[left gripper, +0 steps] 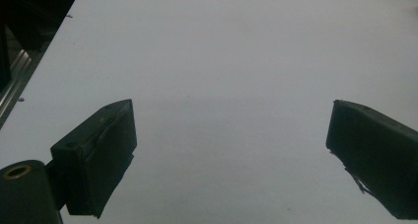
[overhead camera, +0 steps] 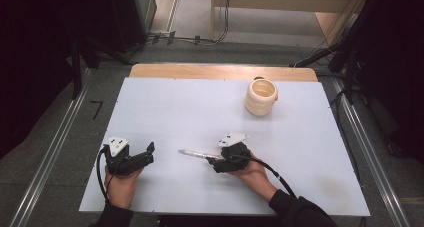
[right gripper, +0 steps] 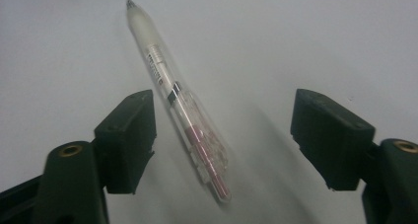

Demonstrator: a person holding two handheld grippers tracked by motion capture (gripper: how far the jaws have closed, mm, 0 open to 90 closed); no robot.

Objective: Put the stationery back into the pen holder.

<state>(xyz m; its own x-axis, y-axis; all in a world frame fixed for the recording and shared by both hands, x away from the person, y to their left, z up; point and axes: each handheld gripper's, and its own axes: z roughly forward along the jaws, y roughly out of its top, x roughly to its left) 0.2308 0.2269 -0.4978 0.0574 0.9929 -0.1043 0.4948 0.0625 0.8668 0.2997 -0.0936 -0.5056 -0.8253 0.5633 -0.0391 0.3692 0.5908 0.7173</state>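
A clear pen (overhead camera: 195,153) with a white grip and pink inner parts lies on the white table (overhead camera: 175,107) near the front middle. My right gripper (overhead camera: 214,163) rests low at the pen's right end, held by a hand. In the right gripper view the pen (right gripper: 182,105) lies slanted between the open jaws of that gripper (right gripper: 224,110), nearer the left one, and neither pad presses on it. My left gripper (overhead camera: 146,156) sits at the front left, jaws open. The left gripper view has bare table between the wide jaws of this gripper (left gripper: 231,120).
A cream ribbed cup (overhead camera: 261,97) stands upright at the back right of the table. A wooden strip (overhead camera: 220,71) runs along the far edge. Metal rails (overhead camera: 55,147) flank the table on both sides, and cables lie on the floor behind.
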